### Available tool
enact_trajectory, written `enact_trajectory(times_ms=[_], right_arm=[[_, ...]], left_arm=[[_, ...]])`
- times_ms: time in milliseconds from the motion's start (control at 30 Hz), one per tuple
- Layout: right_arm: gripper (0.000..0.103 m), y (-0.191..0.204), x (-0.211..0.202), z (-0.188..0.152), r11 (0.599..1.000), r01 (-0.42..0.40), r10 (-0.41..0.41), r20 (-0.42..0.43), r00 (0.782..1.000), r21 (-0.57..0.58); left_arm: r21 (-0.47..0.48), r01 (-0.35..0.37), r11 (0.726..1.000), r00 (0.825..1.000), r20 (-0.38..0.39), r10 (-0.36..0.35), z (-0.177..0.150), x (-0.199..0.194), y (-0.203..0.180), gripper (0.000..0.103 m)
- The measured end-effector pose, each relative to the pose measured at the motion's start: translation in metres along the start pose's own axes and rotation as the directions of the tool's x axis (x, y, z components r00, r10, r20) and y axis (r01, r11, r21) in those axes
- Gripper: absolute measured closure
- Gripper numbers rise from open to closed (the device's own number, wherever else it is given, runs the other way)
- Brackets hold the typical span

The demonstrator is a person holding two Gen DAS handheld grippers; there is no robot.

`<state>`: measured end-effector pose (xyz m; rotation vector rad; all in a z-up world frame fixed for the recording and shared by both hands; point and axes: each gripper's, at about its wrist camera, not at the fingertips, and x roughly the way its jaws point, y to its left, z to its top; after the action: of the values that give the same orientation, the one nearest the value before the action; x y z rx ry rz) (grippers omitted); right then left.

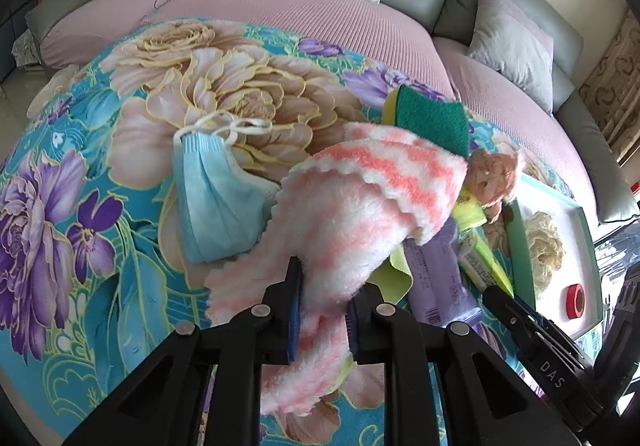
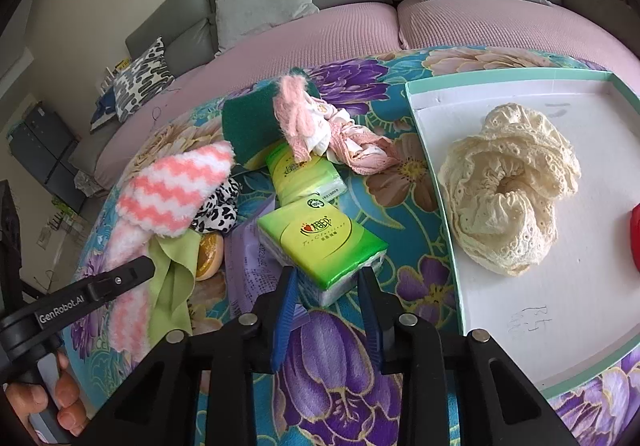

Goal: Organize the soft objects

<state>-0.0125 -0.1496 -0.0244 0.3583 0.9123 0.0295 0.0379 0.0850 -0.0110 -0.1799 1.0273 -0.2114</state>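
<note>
Left gripper (image 1: pixel 320 306) clenched on pink-and-white fuzzy cloth (image 1: pixel 360 198), lifted left of the white tray (image 2: pixel 520 306), over the floral blanket (image 1: pixel 80 166); right gripper (image 2: pixel 328 310) released, straddling a green tissue pack (image 2: pixel 320 242) just left of that tray

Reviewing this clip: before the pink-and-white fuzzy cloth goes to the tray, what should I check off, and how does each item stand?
1. Left hand-held gripper shut on the pink-and-white fuzzy cloth: ok.
2. Cloth fully lifted off the floral cover: cannot tell; its tail hangs low.
3. Cloth free of the blue face mask: ok, apart.
4. Green cloth beneath not dragged along: cannot tell.
5. Bare space in the white tray beside the cream lace piece: ok.
6. Right hand-held gripper out of the path: not ok, open around the tissue pack beside the tray.
</note>
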Motion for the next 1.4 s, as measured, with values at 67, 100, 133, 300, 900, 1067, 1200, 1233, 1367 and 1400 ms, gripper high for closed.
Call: enact_trajectory(times_ms=[67, 100, 133, 300, 900, 1067, 1200, 1233, 1367, 1400], right_arm=[[0.071, 0.0, -0.001, -0.001, 1.0, -0.003, 0.003, -0.003, 1.0, 0.0], [0.071, 0.0, -0.002, -0.001, 1.0, -0.002, 0.002, -0.006, 1.0, 0.0], [0.071, 0.0, -0.003, -0.002, 1.0, 0.0, 0.0, -0.009, 1.0, 0.001], [0.073, 0.0, -0.009, -0.004, 1.0, -0.004, 0.004, 0.0, 1.0, 0.0], [0.073, 0.017, -0.013, -0.019, 0.994, 0.031, -0.04, -0.075, 0.996, -0.109], [0.069, 0.016, -0.019, -0.014, 0.991, 0.057, -0.061, -0.03, 0.998, -0.118], [0.047, 0.013, -0.014, -0.009, 0.992, 0.054, -0.056, -0.017, 0.998, -0.114], [0.047, 0.013, -0.013, -0.008, 0.993, 0.047, -0.049, -0.016, 0.999, -0.112], [0.047, 0.016, -0.008, -0.003, 0.99, 0.049, -0.05, -0.003, 0.999, -0.129], [0.047, 0.016, -0.008, -0.003, 0.991, 0.047, -0.048, -0.001, 0.999, -0.129]], left_arm=[[0.003, -0.001, 1.0, 1.0, 0.016, 0.0, 0.002, -0.004, -0.001, 0.084], [0.004, -0.001, 1.0, 1.0, 0.022, 0.001, 0.003, -0.006, -0.001, 0.084], [0.003, -0.002, 1.0, 1.0, 0.028, 0.002, 0.004, -0.008, -0.001, 0.084], [-0.001, -0.003, 1.0, 0.998, 0.058, 0.004, 0.006, -0.018, 0.001, 0.084], [0.024, -0.074, 0.997, 0.997, 0.013, 0.074, 0.002, -0.003, 0.001, 0.063], [0.039, -0.111, 0.993, 0.993, 0.049, 0.109, 0.002, -0.003, -0.002, 0.059], [0.06, -0.166, 0.984, 0.984, 0.074, 0.161, 0.001, 0.0, -0.006, 0.055], [0.068, -0.167, 0.984, 0.984, 0.079, 0.162, 0.001, 0.001, -0.006, 0.055], [0.077, -0.204, 0.976, 0.976, 0.093, 0.196, 0.001, 0.001, -0.008, 0.042], [0.077, -0.206, 0.975, 0.975, 0.094, 0.199, 0.001, 0.001, -0.007, 0.032]])
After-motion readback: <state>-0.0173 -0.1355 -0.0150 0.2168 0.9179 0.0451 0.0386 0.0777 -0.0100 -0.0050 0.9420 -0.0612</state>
